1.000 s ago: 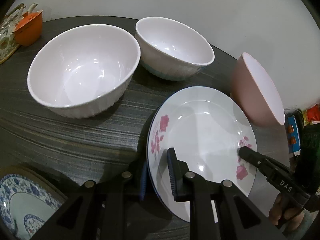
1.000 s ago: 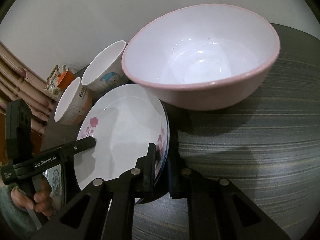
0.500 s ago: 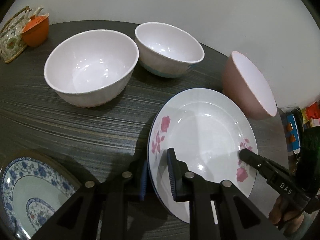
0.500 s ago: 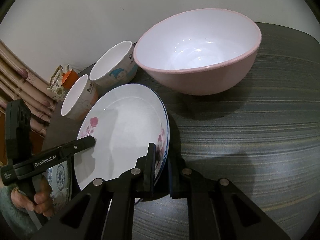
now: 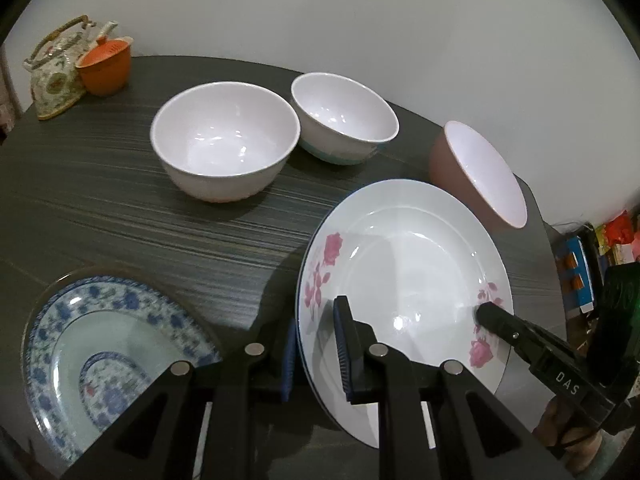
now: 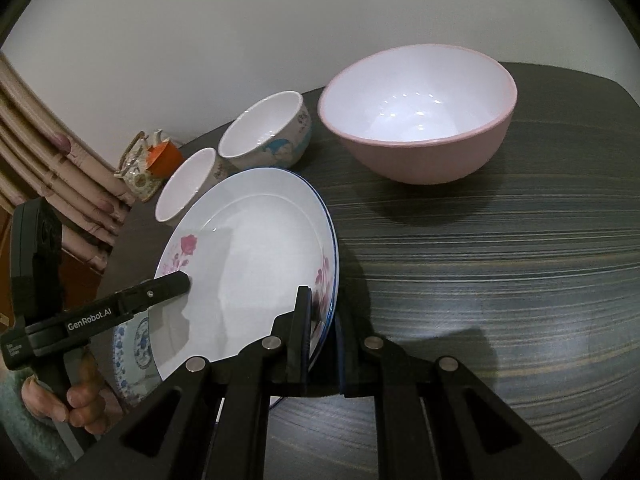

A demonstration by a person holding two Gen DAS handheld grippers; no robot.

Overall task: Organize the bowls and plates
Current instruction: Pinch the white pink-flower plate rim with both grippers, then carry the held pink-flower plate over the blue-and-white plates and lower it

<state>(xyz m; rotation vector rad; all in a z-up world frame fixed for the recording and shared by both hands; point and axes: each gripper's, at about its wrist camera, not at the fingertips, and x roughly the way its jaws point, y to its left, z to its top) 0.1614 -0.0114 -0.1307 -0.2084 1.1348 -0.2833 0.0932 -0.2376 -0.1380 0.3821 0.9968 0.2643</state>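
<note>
A white plate with pink roses [image 5: 404, 264] is held tilted above the dark table [image 5: 120, 208]. My left gripper [image 5: 316, 352] is shut on its near-left rim. My right gripper [image 6: 322, 340] is shut on the opposite rim, and the plate also shows in the right wrist view [image 6: 248, 260]. A blue-patterned plate [image 5: 108, 356] lies on the table at lower left. A white bowl [image 5: 226, 140], a white bowl with a blue base [image 5: 344, 118] and a pink bowl [image 6: 416, 116] stand behind.
A floral teapot [image 5: 54, 68] and an orange cup [image 5: 105, 66] stand at the table's far left corner. A wall runs behind the table. Coloured boxes [image 5: 580, 268] lie beyond the table's right edge.
Both grippers have lifted and drawn the rose plate back toward me and away from the bowls. The blue-patterned plate has come further into view at lower left.
</note>
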